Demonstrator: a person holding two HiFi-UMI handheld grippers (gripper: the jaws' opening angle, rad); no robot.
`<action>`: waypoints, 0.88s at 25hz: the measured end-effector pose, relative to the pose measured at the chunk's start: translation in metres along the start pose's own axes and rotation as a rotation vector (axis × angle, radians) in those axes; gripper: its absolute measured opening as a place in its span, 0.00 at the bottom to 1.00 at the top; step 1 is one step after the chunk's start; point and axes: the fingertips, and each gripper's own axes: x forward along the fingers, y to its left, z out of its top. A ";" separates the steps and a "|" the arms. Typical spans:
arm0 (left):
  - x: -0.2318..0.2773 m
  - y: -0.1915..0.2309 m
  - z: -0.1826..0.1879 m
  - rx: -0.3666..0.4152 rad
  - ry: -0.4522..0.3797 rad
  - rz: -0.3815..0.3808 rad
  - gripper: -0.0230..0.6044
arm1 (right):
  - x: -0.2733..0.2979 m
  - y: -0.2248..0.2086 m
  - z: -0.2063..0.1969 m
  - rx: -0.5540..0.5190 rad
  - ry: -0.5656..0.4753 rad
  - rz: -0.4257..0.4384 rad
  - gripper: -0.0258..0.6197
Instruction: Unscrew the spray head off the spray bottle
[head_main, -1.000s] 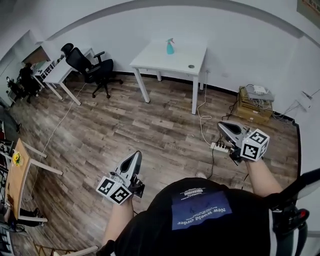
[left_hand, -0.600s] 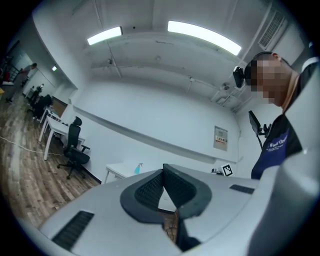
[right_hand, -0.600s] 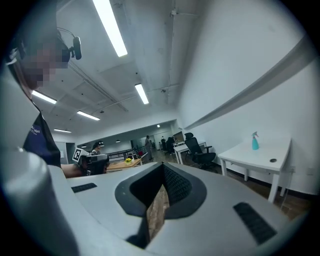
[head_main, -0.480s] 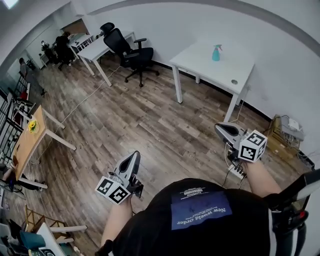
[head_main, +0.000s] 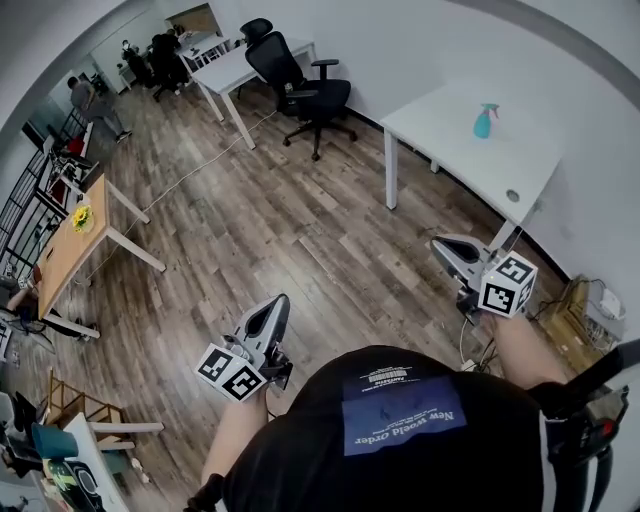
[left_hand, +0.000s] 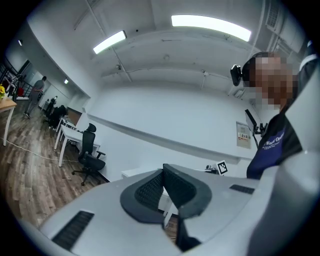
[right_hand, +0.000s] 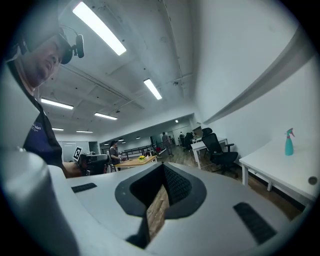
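Evidently held low and level for carrying, not for work: left gripper (head_main: 278, 303) at lower centre and right gripper (head_main: 438, 245) at right, jaws pressed together on nothing. Upper right, well apart from both: spray bottle (head_main: 484, 123) upright on white table (head_main: 450, 125), spray head (head_main: 488, 107) on. Between, open wood floor (head_main: 300, 240); office chair (head_main: 305, 85) left of table.

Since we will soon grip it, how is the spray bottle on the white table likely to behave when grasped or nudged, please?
The spray bottle stands upright, tall and narrow, so a sideways nudge would probably tip it. It looks like teal plastic, so likely light and perhaps slippery. How full it is cannot be told.
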 end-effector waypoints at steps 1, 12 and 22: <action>0.002 0.007 0.000 0.004 0.006 0.012 0.04 | 0.008 -0.004 -0.001 0.003 0.008 0.006 0.03; 0.036 0.145 0.031 -0.031 -0.015 -0.074 0.04 | 0.126 -0.039 -0.002 -0.013 0.023 -0.074 0.03; 0.095 0.294 0.079 -0.017 0.048 -0.249 0.04 | 0.237 -0.077 0.024 0.039 -0.055 -0.248 0.03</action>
